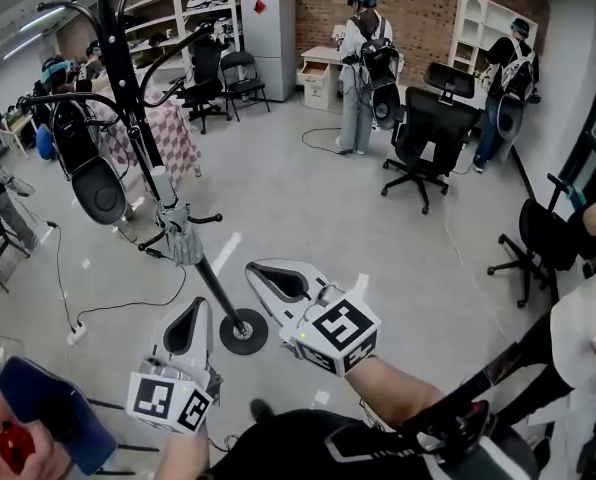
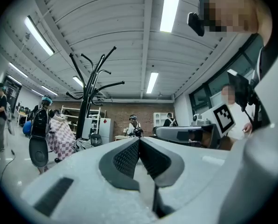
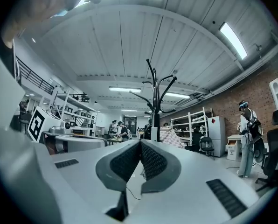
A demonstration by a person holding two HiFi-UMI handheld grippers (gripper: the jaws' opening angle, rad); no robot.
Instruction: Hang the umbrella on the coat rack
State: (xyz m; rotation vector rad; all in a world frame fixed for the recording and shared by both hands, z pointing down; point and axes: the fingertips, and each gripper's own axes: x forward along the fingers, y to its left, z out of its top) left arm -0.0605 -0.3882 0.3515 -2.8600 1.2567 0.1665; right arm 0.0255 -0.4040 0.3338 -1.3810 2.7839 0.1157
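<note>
Head view, coat rack: We see a black coat rack [image 1: 128, 78] left of centre. Its pole rises from a round base on the floor and slants toward the far left in this steep view.
Head view, umbrella: A folded grey umbrella [image 1: 181, 236] with a pale handle rests against the pole, partway up beside the short lower hooks. It looks hung there already, but we cannot tell which hook bears it.
Head view, grippers: The left gripper [image 1: 198, 308] and right gripper [image 1: 258, 271] are near us, close to the base and apart from the umbrella. Each carries a marker cube.
Left gripper view, fingers: The dark ribbed fingers [image 2: 127, 157] are pressed together with nothing between them. The coat rack [image 2: 90, 101] stands beyond, to the left.
Right gripper view, fingers: These fingers [image 3: 153, 161] are also pressed together and empty. The coat rack [image 3: 155, 97] is almost straight ahead, past the tips.
Handling, our judgement: The umbrella looks light, with soft, loose fabric that would slide and bunch under a pinch. The stiff handle or the shaft just below it seems the surest place to take hold. A wrist loop, if there is one, is too small to make out.
</note>
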